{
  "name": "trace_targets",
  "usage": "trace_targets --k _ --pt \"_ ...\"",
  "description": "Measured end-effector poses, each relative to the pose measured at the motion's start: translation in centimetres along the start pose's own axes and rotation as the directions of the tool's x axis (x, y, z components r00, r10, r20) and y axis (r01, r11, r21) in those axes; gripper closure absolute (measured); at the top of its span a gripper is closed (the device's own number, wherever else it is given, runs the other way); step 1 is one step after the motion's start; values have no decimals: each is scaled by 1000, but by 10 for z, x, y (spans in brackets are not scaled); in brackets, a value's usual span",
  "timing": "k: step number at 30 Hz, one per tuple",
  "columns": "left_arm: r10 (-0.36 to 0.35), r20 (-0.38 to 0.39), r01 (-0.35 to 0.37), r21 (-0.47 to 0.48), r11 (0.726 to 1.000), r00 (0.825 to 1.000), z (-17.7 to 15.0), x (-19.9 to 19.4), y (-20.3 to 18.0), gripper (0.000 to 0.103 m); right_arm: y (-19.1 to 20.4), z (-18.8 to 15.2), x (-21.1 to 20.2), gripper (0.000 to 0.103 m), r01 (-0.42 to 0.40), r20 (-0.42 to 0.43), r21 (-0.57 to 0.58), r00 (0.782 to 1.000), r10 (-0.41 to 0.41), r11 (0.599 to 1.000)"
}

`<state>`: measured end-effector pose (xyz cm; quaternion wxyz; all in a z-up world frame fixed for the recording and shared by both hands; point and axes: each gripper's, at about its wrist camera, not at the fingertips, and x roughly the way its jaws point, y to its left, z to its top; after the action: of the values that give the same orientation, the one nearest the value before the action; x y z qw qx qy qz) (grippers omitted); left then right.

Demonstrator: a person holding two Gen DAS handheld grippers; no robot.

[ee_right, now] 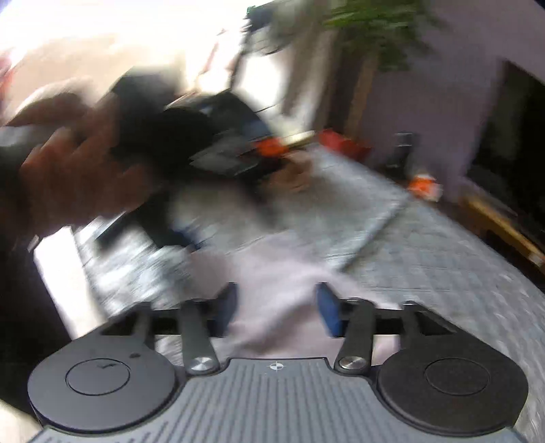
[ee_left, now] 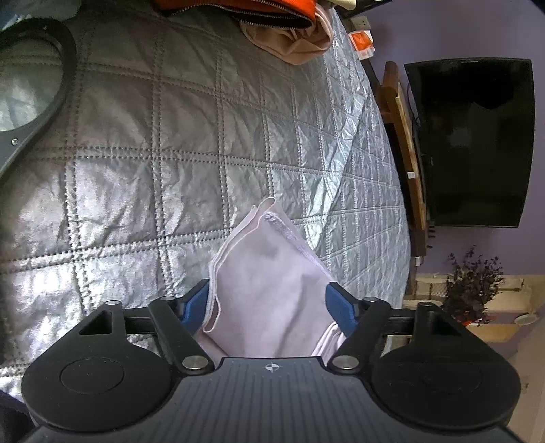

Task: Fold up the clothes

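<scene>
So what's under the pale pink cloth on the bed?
The pale pink cloth lies on the grey quilted bedspread, which shows all around it. Whether anything else sits beneath its folded layers is hidden.

Both grippers: black round-hinged bodies, ribbed grey plates, blue fingers (ee_left: 335, 305), silver screws.

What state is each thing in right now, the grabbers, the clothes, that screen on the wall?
left gripper: open, pale lilac cloth between its fingers
right gripper: open, over the cloth
pale lilac cloth: folded, lying on the quilt
orange jacket: unzipped, unfolded
beige garment: crumpled
television: off
</scene>
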<state>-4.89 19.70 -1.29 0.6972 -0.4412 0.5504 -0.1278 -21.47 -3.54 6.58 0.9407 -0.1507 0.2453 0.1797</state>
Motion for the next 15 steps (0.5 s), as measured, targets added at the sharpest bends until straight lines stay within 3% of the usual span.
trace_targets --k 1,3,6,8,11,15 --pt "8 1 -8 4 1000 1000 0 -1 0 34 -15 0 -6 18 57 20 62 998 -58 996" --pt "24 4 -24 13 1000 1000 -1 -2 0 40 -47 -5 -14 18 157 16 209 986 -164 965" --pt "58 9 -59 30 998 998 -2 -2 -1 52 -86 -24 -10 20 251 -111 366 968 -226 896" --pt "87 14 -88 42 995 996 -2 -3 -1 68 -105 -36 -8 20 297 -178 433 954 -242 851" --pt "129 21 -130 51 990 991 -3 -3 -1 84 -123 -49 -8 19 309 -210 521 950 -232 795" --pt "172 31 -174 86 981 985 -6 -2 -3 99 -132 -61 -3 19 305 -250 572 949 -192 762"
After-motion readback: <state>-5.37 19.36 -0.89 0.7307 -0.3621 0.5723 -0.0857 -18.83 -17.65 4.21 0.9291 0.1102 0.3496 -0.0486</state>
